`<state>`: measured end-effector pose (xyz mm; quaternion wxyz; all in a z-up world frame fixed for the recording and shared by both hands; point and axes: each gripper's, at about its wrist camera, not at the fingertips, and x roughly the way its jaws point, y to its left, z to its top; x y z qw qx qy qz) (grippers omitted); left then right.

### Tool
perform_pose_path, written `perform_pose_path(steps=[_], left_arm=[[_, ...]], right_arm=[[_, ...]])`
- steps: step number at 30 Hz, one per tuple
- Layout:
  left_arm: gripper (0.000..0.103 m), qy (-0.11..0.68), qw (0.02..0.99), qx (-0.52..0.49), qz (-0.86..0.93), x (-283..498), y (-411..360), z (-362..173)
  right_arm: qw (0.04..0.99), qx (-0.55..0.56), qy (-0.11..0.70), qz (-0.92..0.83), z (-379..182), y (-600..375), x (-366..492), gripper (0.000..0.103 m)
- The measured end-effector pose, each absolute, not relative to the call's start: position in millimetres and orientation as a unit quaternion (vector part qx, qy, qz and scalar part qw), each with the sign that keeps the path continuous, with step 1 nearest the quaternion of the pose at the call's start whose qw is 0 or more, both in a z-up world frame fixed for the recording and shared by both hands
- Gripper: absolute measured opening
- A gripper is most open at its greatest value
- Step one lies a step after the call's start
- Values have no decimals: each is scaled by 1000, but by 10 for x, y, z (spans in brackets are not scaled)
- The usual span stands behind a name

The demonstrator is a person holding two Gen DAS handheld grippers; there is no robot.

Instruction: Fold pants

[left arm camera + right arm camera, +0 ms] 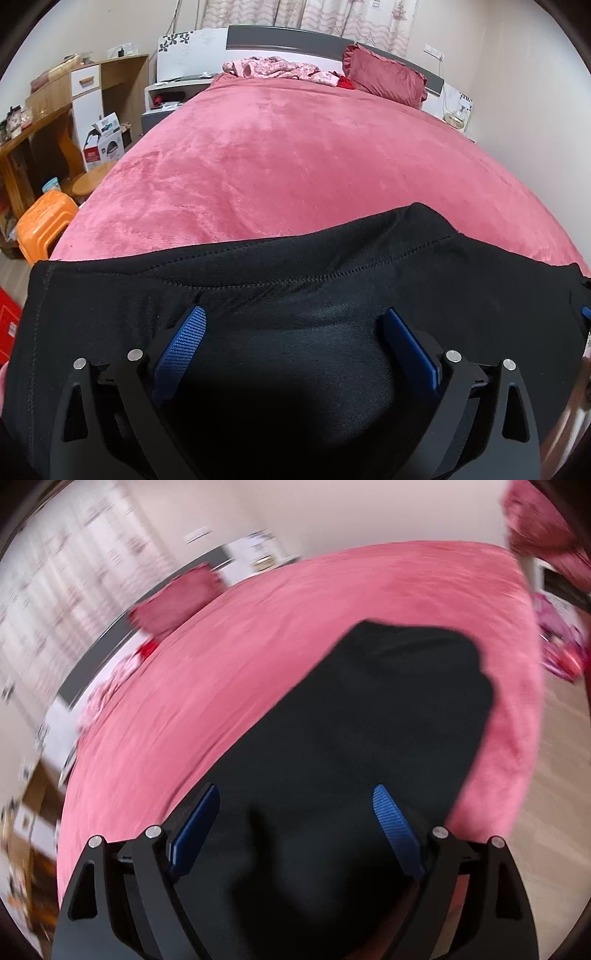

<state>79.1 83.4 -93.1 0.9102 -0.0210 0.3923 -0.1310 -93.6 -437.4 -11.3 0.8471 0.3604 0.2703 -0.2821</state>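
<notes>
Two tools are seen spread wide, nothing gripped. The black pants (pixel 295 280) are laid flat on the pink bed (pixel 288 155), directly beneath and ahead of the left tool (pixel 293 321) and the right tool (pixel 297 799).

Wide bare stretch of pink bedspread (pixel 280 155) beyond the black pants (pixel 295 288), free to pass. Far end blocked by pillow (pixel 384 75) and crumpled floral cloth (pixel 280 68). Orange stool (pixel 44 225) crowds left bedside; right side looks like open floor, blurred.
</notes>
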Motion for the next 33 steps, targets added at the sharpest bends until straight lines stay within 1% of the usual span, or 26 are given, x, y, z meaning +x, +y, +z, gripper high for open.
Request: perform_pose_path(steps=[5, 8, 11, 13, 15, 17, 19, 21, 23, 25, 27, 29, 33], left_arm=[[98, 393, 910, -24, -135, 801, 834, -947], [99, 395, 909, -17, -134, 809, 815, -954], [99, 397, 909, -11, -131, 806, 788, -960], [99, 397, 908, -10, -130, 805, 781, -962], [99, 398, 908, -11, -130, 806, 779, -963], [99, 399, 908, -10, -130, 817, 780, -967], [99, 399, 908, -8, -129, 825, 771, -971], [99, 400, 907, -6, -128, 832, 763, -976], [99, 400, 907, -5, -127, 833, 759, -978], [99, 400, 907, -6, -127, 832, 760, -978], [99, 400, 907, -6, -127, 832, 760, -978], [99, 400, 907, -6, -127, 831, 761, -977], [99, 400, 907, -9, -129, 830, 765, -978]], right_arm=[[818, 382, 244, -354, 24, -4852, -1297, 86], [794, 428, 232, -365, -39, -5128, -1526, 86], [765, 500, 229, -335, -222, -5337, -1640, 86], [747, 561, 205, -293, -383, -5424, -1691, 87], [741, 587, 165, -281, -436, -5484, -1768, 87], [742, 591, 156, -274, -443, -5529, -1772, 86], [749, 582, 160, -273, -410, -5582, -1742, 80], [755, 574, 166, -269, -379, -5602, -1715, 62], [755, 576, 172, -260, -390, -5643, -1661, 59], [752, 576, 184, -260, -430, -5708, -1616, 51], [750, 576, 193, -261, -406, -5758, -1614, 28], [754, 574, 195, -255, -335, -5777, -1612, 23], [768, 562, 190, -241, -99, -5733, -1613, 20]])
